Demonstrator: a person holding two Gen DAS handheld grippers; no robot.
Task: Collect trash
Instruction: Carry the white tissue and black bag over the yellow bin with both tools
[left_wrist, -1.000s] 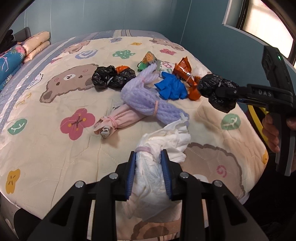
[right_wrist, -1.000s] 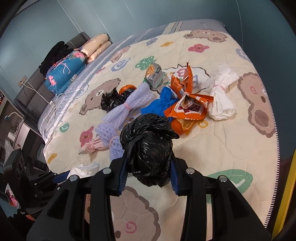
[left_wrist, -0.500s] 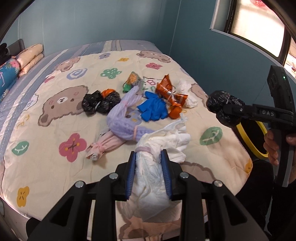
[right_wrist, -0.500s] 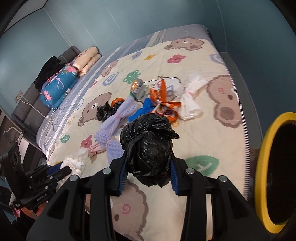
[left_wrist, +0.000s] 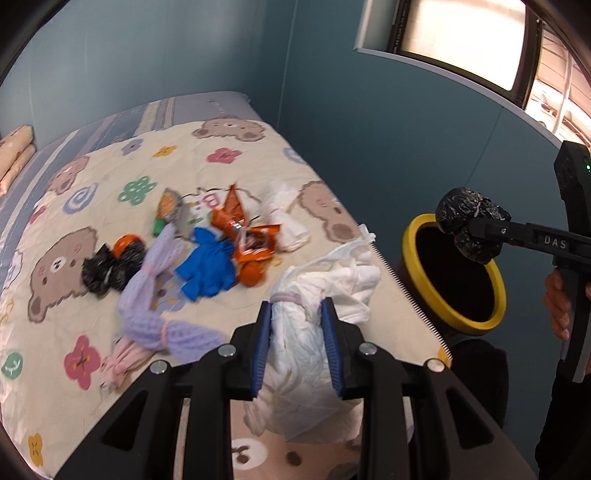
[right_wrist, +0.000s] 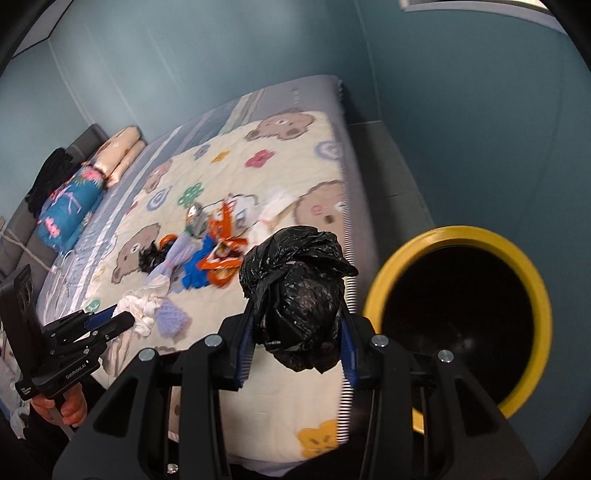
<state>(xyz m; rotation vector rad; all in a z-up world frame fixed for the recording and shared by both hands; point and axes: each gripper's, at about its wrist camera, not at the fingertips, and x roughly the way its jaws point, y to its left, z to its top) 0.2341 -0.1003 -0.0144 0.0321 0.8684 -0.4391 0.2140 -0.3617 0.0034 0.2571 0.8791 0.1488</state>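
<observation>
The left gripper (left_wrist: 297, 343) has its blue ribbed pads clamped on a white bundle (left_wrist: 314, 325) of soft, crinkled plastic or tissue, cinched by a pale pink band near its upper end; the bundle's long axis runs along the fingers, its loose ruffled end fanning out past the tips toward the bin and its other end sagging below the pads. The right gripper (right_wrist: 297, 343) pinches a black bag (right_wrist: 299, 291), a glossy, wrinkled film knotted into a lumpy ball with two lobes, standing roughly upright between the pads with its twisted top above them. In the left wrist view this black bag (left_wrist: 471, 229) hangs over the near rim of the bin (left_wrist: 417, 254), a round, dark-bodied container with a thick, smooth yellow rim and a black interior, standing on the floor just beside the edge of the bed. The quilt (left_wrist: 92, 314) is cream, stitched and padded, printed with brown bears and coloured flowers. On it lies a loose cluster: shiny orange snack wrappers (left_wrist: 245, 236), a crumpled blue glove (left_wrist: 207, 266), a long lilac knitted mesh roll (left_wrist: 147, 295) tied with pink bands and lying diagonally, a small black bag (left_wrist: 107, 269), and a second white bundle (left_wrist: 284, 218) near the bed's edge. A hand (left_wrist: 557, 302) grips the right tool's handle
</observation>
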